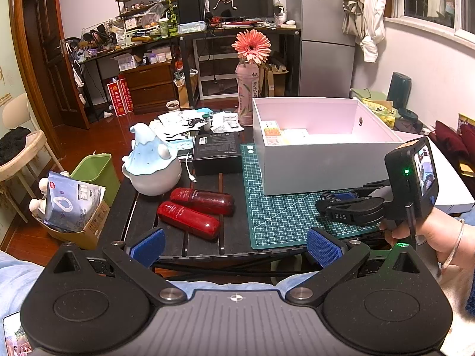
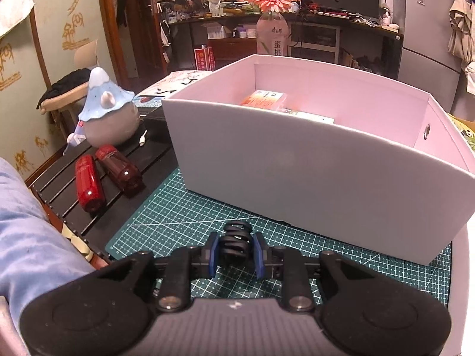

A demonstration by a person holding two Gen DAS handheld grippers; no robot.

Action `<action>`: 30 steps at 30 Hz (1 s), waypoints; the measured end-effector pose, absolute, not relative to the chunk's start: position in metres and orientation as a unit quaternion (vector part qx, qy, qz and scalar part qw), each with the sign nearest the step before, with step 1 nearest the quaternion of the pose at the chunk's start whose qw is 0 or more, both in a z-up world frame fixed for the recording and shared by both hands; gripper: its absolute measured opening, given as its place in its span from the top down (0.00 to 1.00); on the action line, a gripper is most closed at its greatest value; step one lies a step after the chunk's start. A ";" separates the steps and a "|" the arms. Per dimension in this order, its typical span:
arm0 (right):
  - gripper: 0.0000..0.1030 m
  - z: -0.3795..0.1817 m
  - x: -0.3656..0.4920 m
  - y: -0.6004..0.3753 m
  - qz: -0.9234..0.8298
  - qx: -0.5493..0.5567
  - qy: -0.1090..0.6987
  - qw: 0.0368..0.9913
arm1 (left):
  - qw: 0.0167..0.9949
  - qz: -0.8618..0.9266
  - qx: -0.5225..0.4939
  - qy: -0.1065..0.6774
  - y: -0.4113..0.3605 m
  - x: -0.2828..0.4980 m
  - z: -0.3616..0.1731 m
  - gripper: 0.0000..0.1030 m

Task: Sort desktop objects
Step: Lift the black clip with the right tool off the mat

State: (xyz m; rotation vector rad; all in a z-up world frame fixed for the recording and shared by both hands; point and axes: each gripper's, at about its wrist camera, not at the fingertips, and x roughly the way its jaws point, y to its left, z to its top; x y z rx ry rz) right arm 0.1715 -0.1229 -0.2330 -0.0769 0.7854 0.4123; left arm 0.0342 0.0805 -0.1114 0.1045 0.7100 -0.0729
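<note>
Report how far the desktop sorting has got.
Done: a few flat packets already lie in the white box. In hand: the right gripper has its jaws shut on a black coil spring over the green cutting mat, not yet in the box. Left: two red cases still lie on the black slatted table; the left gripper is open and empty.

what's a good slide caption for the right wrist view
Right hand-held gripper shut on black spring before white box.

Both wrist cameras look steeply down across the tabletop [image 1: 204,237]. The right sits nearer the white box [image 2: 297,163]. Each view shares the box and green mat [image 1: 282,216].
</note>
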 end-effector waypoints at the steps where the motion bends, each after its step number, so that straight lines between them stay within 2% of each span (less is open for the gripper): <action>1: 0.78 -0.233 0.171 -0.123 0.200 -0.037 0.380 0.903 | 0.936 -0.036 0.051 0.347 0.081 0.034 -0.111 0.00; 30: 0.78 -0.208 0.161 -0.135 0.198 -0.009 0.364 0.910 | 0.937 -0.039 0.046 0.345 0.080 0.034 -0.109 0.00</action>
